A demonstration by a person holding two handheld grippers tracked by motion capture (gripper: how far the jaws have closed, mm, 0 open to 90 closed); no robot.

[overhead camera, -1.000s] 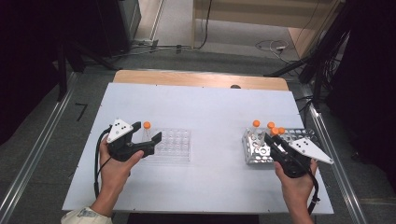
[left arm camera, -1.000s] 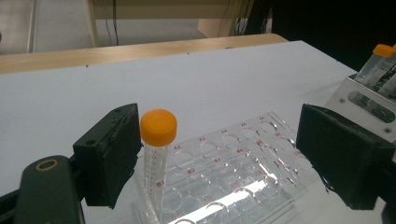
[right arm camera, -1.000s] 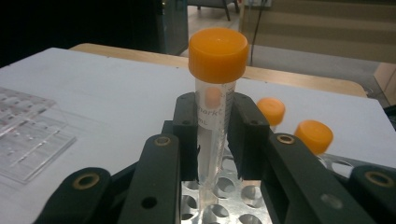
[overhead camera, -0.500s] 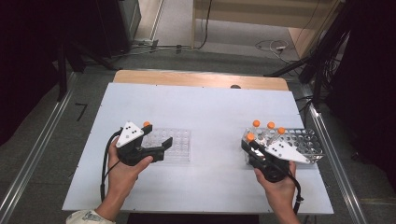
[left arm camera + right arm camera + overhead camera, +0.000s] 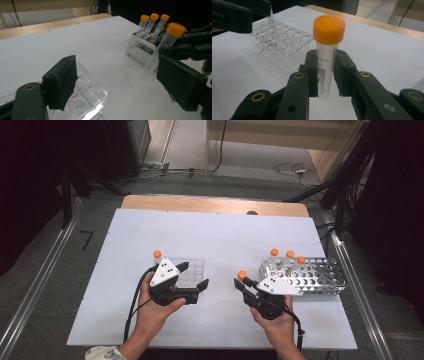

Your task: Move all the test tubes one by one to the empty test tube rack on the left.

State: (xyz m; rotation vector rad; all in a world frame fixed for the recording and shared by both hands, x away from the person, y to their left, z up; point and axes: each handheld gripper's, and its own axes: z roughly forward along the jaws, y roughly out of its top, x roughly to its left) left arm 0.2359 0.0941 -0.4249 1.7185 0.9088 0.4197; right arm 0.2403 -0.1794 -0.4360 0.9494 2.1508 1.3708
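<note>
My right gripper (image 5: 327,77) is shut on a clear tube with an orange cap (image 5: 328,50), held upright above the table. In the high view this tube (image 5: 242,275) stands in the right gripper (image 5: 243,287), left of the metal rack (image 5: 320,282). Three more orange-capped tubes (image 5: 289,256) stand in that rack's left end. My left gripper (image 5: 194,276) is open over the right edge of the clear plastic rack (image 5: 196,266). One capped tube (image 5: 157,255) stands at this rack's far left. The left gripper (image 5: 120,85) has nothing between its jaws.
The white table top (image 5: 220,235) has free room behind both racks. A wooden strip (image 5: 215,205) runs along its far edge. Metal rails lie on the floor on both sides. Cables trail from both grippers toward the person.
Both hands have moved toward the middle of the table. The right gripper has carried its tube left, away from the metal rack. The left gripper has slid right along the clear rack.
</note>
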